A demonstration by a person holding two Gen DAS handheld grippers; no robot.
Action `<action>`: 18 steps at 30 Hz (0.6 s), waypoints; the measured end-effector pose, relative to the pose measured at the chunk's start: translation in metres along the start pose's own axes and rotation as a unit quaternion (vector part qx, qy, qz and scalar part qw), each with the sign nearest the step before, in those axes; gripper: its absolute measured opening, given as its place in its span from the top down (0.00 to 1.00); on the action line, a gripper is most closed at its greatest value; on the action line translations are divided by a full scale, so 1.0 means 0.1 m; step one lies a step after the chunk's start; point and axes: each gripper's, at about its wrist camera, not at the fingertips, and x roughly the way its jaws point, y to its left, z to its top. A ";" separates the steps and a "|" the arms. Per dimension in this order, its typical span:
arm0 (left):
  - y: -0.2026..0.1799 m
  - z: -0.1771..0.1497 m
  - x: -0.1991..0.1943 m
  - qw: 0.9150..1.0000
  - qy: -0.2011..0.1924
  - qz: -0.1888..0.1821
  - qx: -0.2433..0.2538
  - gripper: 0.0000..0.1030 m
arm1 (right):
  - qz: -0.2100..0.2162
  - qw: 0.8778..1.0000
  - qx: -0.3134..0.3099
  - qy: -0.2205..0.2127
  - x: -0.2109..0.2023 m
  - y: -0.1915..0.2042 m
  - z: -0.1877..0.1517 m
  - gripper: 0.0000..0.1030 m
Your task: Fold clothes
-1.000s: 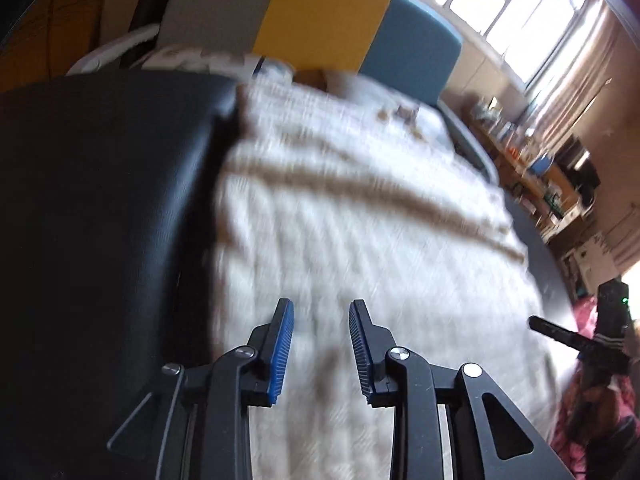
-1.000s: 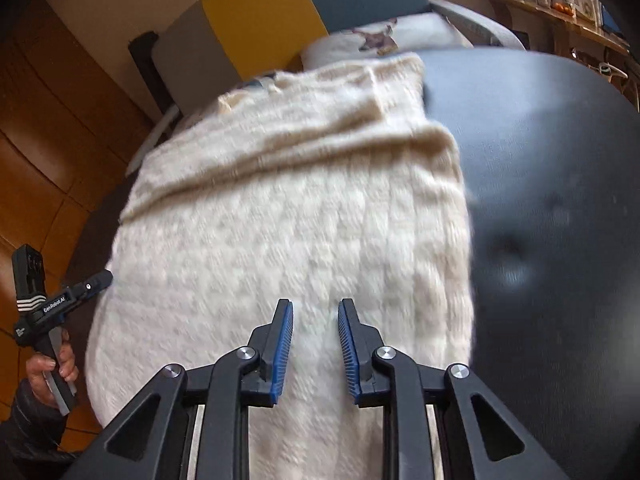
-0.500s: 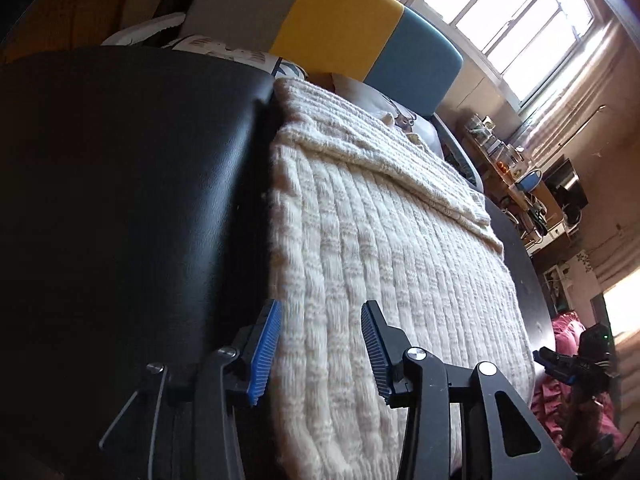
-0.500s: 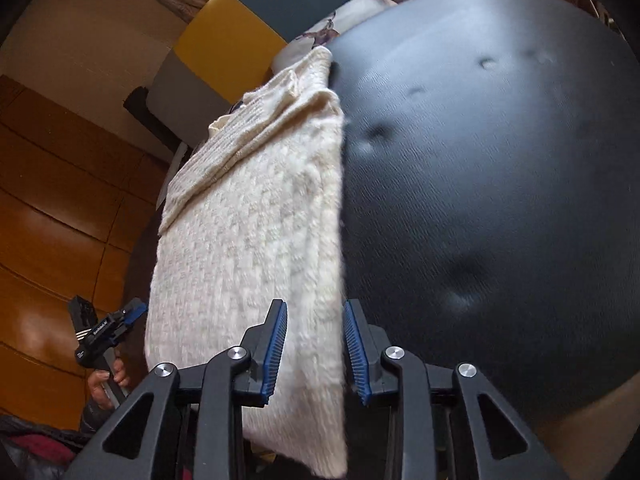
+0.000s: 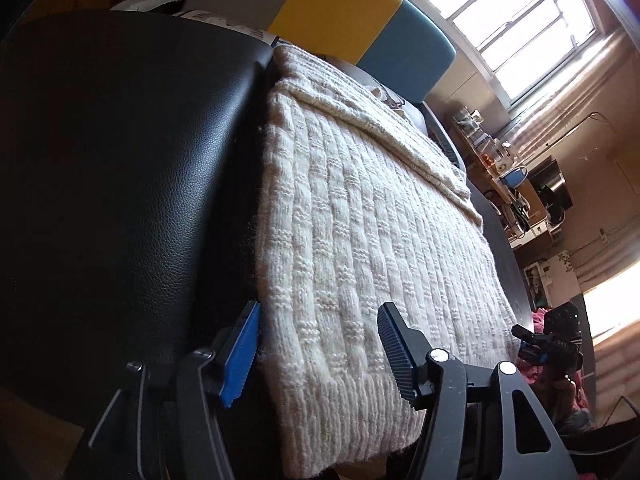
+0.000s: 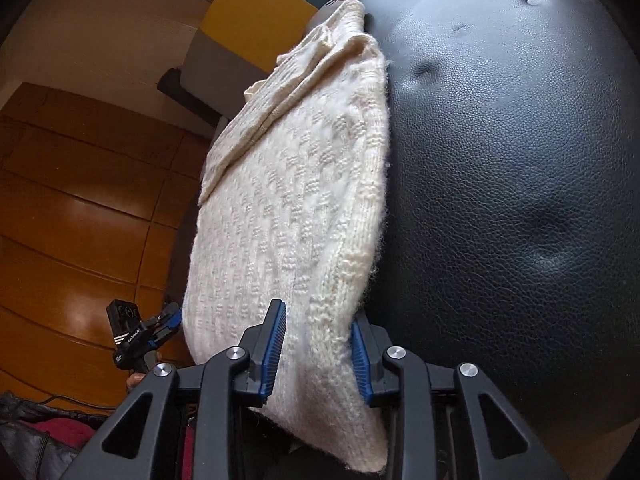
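Cream sweater lies lengthwise away; left tongs opening, right tongs spread, both astride its corners

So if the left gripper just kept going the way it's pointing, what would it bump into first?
Most likely the cream knitted sweater. The left gripper is opening, its fingers straddling the sweater's near left corner on the black cushion, so the knit lies straight ahead. How far above the cloth it is remains unclear.

the sweater's near hem is running out of the left view's bottom edge; the shelf clutter by the window is showing too small to identify.
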 end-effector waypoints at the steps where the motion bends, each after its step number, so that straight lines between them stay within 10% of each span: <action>1: -0.02 -0.01 0.00 1.000 0.000 0.002 0.005 0.42 | -0.003 1.000 -0.005 0.008 -0.01 0.01 -0.01 0.70; 14: 0.04 -0.06 0.02 0.997 0.017 -0.067 -0.045 0.42 | 0.023 1.000 -0.019 -0.004 0.20 0.07 -0.04 0.70; 18: 0.04 -0.09 -0.01 0.995 0.014 -0.080 -0.056 0.23 | 0.025 1.000 0.005 -0.009 0.18 0.03 -0.11 0.70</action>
